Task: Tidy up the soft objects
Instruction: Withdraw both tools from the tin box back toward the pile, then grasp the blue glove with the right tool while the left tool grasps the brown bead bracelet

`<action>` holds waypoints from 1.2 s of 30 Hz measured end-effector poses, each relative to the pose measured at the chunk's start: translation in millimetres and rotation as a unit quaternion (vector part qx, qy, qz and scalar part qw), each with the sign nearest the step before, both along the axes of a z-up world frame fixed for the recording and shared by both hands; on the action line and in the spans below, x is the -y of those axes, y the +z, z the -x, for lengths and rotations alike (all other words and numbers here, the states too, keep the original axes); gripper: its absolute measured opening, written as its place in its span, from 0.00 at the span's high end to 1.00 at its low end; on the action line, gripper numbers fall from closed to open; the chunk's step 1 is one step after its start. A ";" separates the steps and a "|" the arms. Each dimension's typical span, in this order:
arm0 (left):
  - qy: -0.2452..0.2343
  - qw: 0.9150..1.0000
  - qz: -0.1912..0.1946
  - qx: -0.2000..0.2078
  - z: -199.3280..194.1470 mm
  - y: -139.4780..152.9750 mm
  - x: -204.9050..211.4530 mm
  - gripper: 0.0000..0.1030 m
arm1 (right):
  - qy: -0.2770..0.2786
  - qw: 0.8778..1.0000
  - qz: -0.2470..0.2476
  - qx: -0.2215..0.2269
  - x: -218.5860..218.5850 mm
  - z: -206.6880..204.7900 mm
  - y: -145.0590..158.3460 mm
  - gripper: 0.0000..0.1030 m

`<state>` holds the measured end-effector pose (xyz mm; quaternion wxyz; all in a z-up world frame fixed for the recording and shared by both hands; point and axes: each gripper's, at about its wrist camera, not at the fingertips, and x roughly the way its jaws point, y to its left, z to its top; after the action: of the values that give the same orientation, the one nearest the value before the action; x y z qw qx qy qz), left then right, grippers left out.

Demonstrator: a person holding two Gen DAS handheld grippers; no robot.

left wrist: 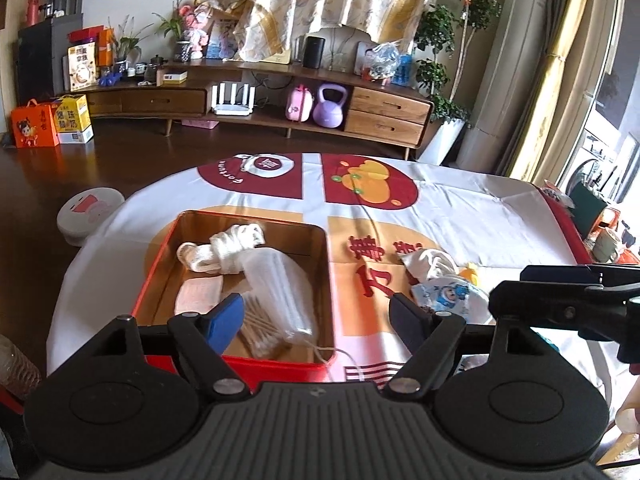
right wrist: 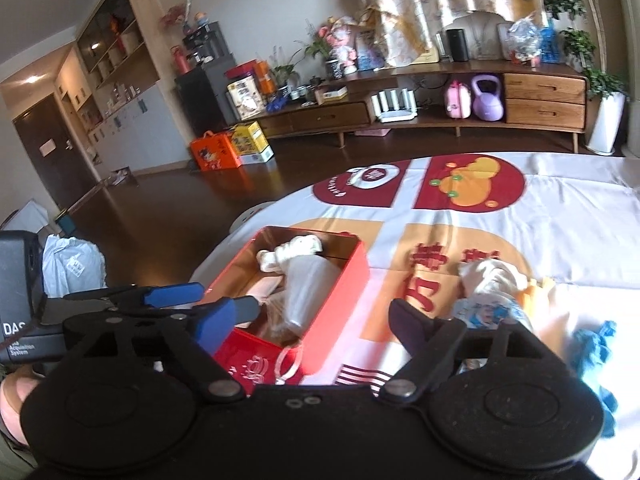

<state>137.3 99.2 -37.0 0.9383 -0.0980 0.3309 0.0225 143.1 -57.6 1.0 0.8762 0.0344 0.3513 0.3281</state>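
A red tin box with a gold inside sits on the table's left part. It holds a coil of white rope, a white mesh pouch, a pink cloth and cotton swabs. It also shows in the right wrist view. A pile of small cloth items with a blue cartoon print lies on the cloth to the box's right, also in the right wrist view. My left gripper is open over the box's near right corner. My right gripper is open and empty, between box and pile.
A printed white tablecloth covers the table. A blue cloth lies at the right near edge. A wooden sideboard stands across the dark floor. A white round device sits on the floor by the table's left edge.
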 end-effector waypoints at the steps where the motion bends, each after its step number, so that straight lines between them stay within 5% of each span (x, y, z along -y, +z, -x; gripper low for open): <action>1: -0.002 1.000 0.000 0.001 0.3 0.4 3.7 0.23 | -0.006 1.000 0.000 0.002 6.4 1.0 -0.6 0.15; 5: -0.014 1.000 -0.002 0.002 -0.3 1.7 19.9 0.22 | -0.029 0.999 -0.002 0.012 32.9 6.4 -3.0 0.04; 11: -0.031 1.000 0.001 0.004 -3.2 1.5 44.1 0.17 | -0.056 0.998 0.007 0.020 69.6 8.6 -10.1 0.02; 15: -0.040 0.999 0.008 0.001 -7.4 -2.1 58.8 0.16 | -0.075 0.997 0.016 0.020 93.6 7.2 -17.2 0.02; 19: -0.048 0.999 0.008 0.005 -11.2 -5.9 74.4 0.03 | -0.096 0.995 0.028 0.021 118.0 6.7 -24.6 0.01; 36: -0.047 0.998 0.009 -0.042 -49.5 -49.0 120.0 0.02 | -0.134 0.988 0.076 0.016 172.6 -14.7 -63.3 0.02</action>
<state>186.8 -20.7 -85.9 0.9227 -0.0894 0.3745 -0.0206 157.8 -230.2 -62.2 0.9177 0.0088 0.3535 0.1809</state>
